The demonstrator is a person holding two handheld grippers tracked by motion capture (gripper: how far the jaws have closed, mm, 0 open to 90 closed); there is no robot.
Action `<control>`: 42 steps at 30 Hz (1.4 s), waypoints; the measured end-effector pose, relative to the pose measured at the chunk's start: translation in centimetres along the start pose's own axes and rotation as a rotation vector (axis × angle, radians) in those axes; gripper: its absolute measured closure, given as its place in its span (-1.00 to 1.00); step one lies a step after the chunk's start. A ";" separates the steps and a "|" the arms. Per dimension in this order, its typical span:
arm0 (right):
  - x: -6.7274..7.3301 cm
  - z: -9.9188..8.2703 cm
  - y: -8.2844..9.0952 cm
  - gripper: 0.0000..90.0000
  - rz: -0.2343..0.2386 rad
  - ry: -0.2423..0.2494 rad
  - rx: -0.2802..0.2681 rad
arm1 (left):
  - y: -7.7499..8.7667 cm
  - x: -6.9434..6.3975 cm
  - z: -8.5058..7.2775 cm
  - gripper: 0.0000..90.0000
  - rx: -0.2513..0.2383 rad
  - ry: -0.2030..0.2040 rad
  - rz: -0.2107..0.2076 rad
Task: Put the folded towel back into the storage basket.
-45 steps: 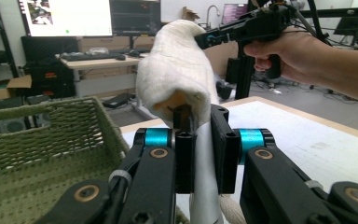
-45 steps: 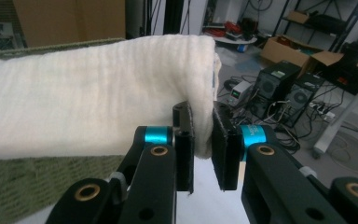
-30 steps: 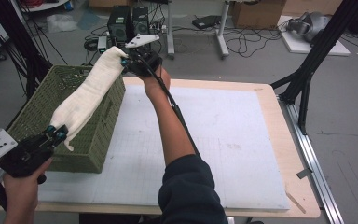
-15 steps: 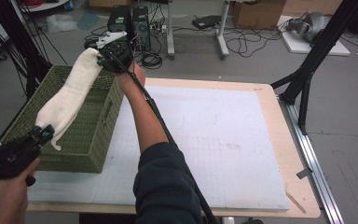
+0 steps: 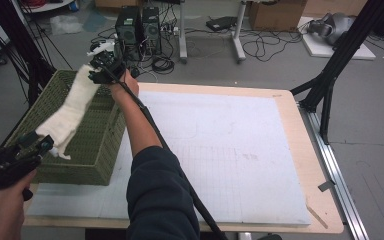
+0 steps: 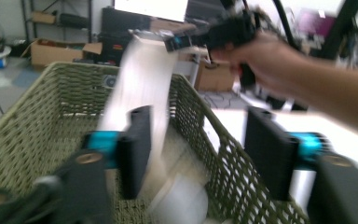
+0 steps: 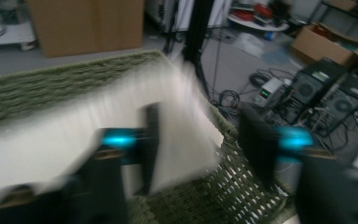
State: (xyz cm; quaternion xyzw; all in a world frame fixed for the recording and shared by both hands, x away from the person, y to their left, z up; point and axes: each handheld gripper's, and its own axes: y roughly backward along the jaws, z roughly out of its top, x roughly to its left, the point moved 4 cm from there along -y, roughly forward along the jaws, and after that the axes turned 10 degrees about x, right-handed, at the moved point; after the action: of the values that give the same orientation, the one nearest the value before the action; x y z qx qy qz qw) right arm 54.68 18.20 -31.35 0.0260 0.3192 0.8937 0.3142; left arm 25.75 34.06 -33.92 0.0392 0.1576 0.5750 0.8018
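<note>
A white towel [image 5: 70, 112] stretches, blurred, over a green woven basket [image 5: 102, 150] at the table's left edge. My left gripper [image 5: 42, 145] is at its near end and my right gripper [image 5: 97, 70] at its far end, above the basket's far rim. Both gripper's jaws have just been opening. In the left gripper view the towel [image 6: 144, 84] slides past one jaw of my left gripper [image 6: 198, 154], and the other jaw stands well clear. In the right gripper view the towel [image 7: 74, 126] lies against one jaw of my right gripper [image 7: 200, 149], unpinched, above the basket [image 7: 191, 200].
A white gridded mat [image 5: 230, 150] covers the wooden table right of the basket. Black frame legs [image 5: 330, 80] stand at the table's right edge. On the floor beyond are computer towers [image 5: 140, 25], cables and cardboard boxes.
My right hand has swung left and down to the basket's far rim, carrying the towel over the basket. Both pairs of jaws have parted and the towel sags loose.
</note>
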 end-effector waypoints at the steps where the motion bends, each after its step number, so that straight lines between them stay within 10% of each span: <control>1: 0.1 -0.1 -0.1 -0.15 0.004 -0.006 0.000 | 0.2 0.1 0.1 -0.19 -0.005 -0.001 0.004; 11: 0.7 -1.5 1.2 -0.31 0.104 -0.020 -0.006 | -0.4 -0.4 -0.1 -0.43 0.018 0.027 -0.034; 21: 1.3 -3.4 2.8 -0.52 0.186 0.003 0.017 | -1.0 -1.8 -0.3 -0.54 0.048 -0.026 -0.091; 42: -0.9 -6.5 9.8 -0.61 0.173 0.014 0.001 | -2.3 -4.8 -0.2 -0.53 0.084 -0.092 -0.234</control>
State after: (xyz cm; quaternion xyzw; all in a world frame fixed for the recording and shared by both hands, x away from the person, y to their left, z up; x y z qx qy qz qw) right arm 48.46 8.21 -30.66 0.0474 0.3186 0.9174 0.2338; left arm 26.44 28.79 -33.71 0.0806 0.1483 0.4680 0.8674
